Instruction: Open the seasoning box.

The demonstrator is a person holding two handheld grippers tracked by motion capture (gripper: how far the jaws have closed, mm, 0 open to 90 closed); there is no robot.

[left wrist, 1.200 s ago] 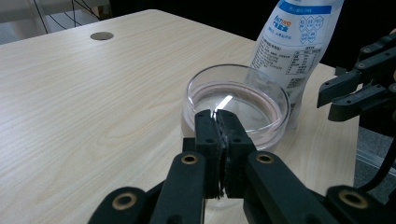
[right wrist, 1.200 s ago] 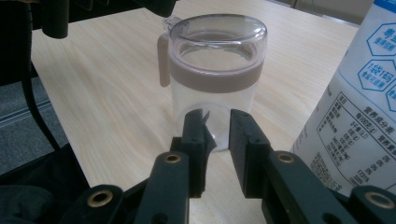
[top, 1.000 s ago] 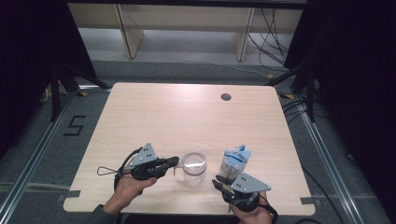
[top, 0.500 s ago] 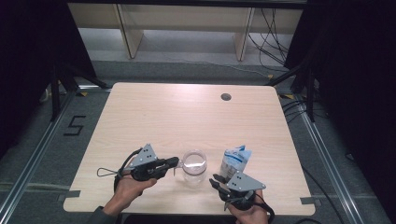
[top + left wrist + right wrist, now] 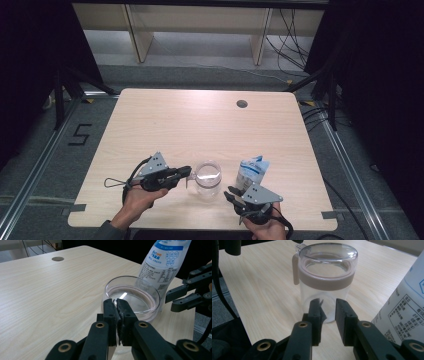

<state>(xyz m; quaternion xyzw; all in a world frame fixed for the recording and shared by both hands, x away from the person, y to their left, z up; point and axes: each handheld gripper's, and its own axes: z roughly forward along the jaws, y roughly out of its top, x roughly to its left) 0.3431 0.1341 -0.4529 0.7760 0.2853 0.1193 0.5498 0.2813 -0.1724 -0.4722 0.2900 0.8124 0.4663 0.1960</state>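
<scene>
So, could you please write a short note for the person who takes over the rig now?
Left hand-held gripper: shut on the clear jar's handle.
Right hand-held gripper: jaws slightly apart, nothing between them, just short of the clear jar.
White-and-blue pouch: upright right of the jar, near the table's front edge.
Done: jar steadied.
Left: probably taking the pouch and filling the jar; whether its lid is open I cannot tell.

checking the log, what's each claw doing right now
left claw: shut, at the jar's side tab.
right claw: slightly open, holding nothing.
</scene>
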